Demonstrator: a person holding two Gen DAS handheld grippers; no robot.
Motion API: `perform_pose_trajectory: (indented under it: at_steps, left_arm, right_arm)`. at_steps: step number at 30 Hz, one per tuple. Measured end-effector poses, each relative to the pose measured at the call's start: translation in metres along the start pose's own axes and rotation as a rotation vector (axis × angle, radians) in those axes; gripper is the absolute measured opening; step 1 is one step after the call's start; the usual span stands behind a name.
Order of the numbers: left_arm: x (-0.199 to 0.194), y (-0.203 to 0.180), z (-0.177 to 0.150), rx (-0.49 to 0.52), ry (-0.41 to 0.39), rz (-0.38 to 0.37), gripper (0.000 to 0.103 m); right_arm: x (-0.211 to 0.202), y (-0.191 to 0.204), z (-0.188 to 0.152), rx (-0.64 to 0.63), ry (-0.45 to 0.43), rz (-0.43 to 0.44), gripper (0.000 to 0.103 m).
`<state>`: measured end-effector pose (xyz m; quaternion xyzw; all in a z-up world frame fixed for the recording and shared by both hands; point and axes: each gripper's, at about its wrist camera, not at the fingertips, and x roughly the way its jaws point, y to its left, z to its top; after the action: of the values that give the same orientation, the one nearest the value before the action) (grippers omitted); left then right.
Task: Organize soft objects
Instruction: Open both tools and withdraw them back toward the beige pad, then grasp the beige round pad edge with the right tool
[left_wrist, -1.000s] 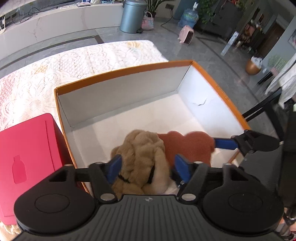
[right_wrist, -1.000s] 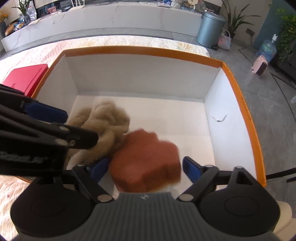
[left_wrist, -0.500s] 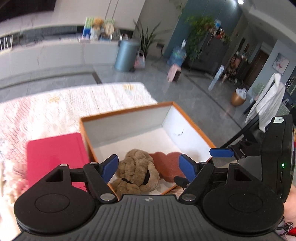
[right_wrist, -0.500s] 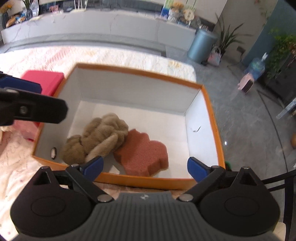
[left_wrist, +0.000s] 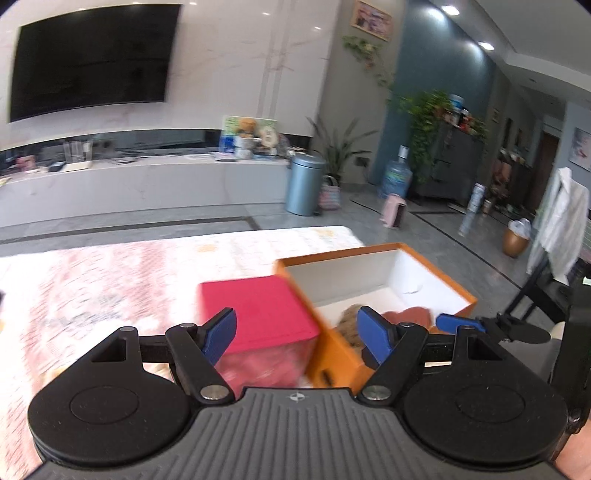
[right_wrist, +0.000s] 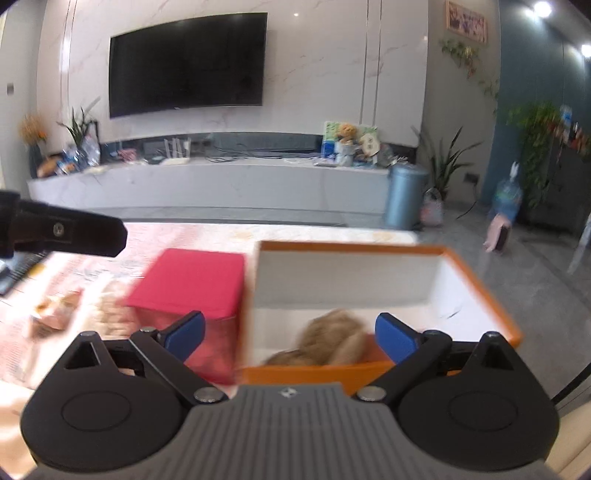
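An orange box with white inside stands on the lace-covered table. A tan plush toy lies in it, and a rust-red sponge-like pad lies beside the toy. My left gripper is open and empty, held back above the table in front of the box. My right gripper is open and empty, raised in front of the box's near wall; one of its blue fingers shows in the left wrist view.
A red box stands against the orange box's left side. Blurred soft items lie on the lace tablecloth at left. A TV wall, a blue-grey bin and plants stand behind. A dark chair stands at right.
Both grippers have let go of the toy and the pad, pulled back out of the box and tilted up. The toy and the pad stay in the box.
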<state>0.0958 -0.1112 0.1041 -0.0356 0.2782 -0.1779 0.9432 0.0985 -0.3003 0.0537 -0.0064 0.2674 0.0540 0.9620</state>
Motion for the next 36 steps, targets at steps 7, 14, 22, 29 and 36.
perform_pose_trajectory:
  at_steps: [7, 14, 22, 29, 36]
  left_arm:
    - [-0.019, 0.061, -0.033, -0.108, 0.032, 0.091, 0.087]
    - [-0.029, 0.122, -0.059, -0.244, 0.077, 0.178, 0.087]
    - [-0.024, 0.176, -0.104, -0.376, 0.141, 0.200, 0.087]
    - [0.001, 0.183, -0.126, -0.389, 0.213, 0.197, 0.087]
    - [0.018, 0.188, -0.133, -0.418, 0.248, 0.168, 0.073]
  right_arm:
    - [0.010, 0.054, -0.017, 0.044, 0.016, 0.087, 0.097]
    - [0.032, 0.104, -0.033, 0.011, 0.087, 0.177, 0.097]
    - [0.062, 0.132, -0.044, -0.056, 0.150, 0.204, 0.092]
    - [0.092, 0.148, -0.053, -0.061, 0.221, 0.251, 0.074]
    - [0.111, 0.160, -0.054, -0.046, 0.226, 0.324, 0.047]
